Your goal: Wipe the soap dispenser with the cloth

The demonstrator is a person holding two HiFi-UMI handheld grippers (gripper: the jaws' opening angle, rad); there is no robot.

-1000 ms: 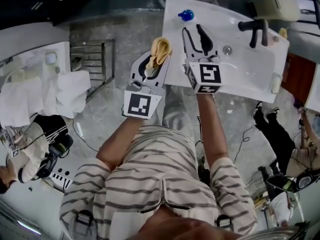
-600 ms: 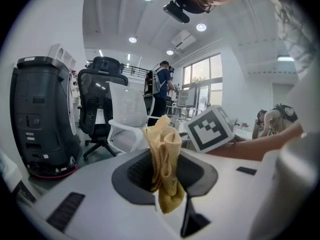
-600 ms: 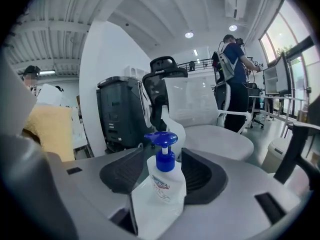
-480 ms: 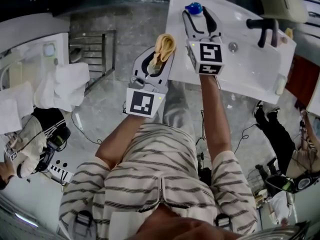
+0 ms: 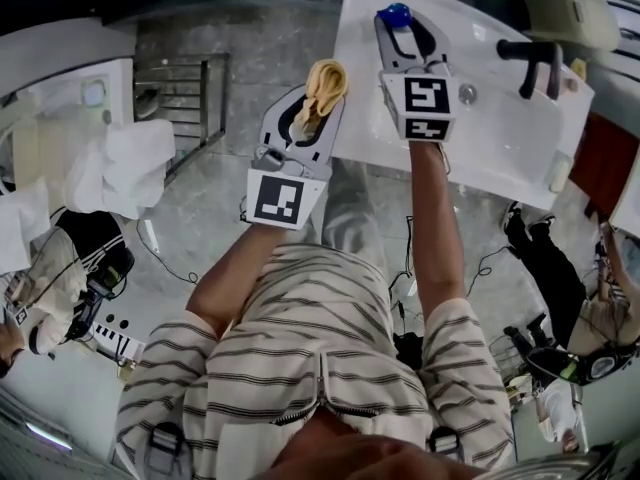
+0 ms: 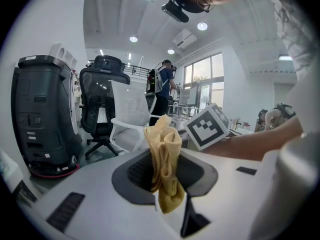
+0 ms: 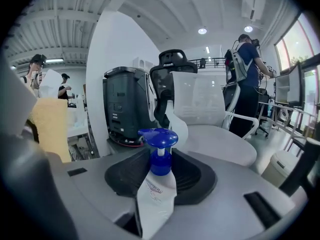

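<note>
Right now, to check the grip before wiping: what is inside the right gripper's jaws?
The soap dispenser, blue pump up, stands between the jaws of the right gripper, which have just been closing and press its white body. Its base is hidden below the jaws.

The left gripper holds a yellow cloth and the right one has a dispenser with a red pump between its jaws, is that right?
Not quite: the pump is blue, not red, as the right gripper view shows. The right gripper has just been closing its jaws, with the dispenser between them, and the left gripper holds the yellow cloth.
</note>
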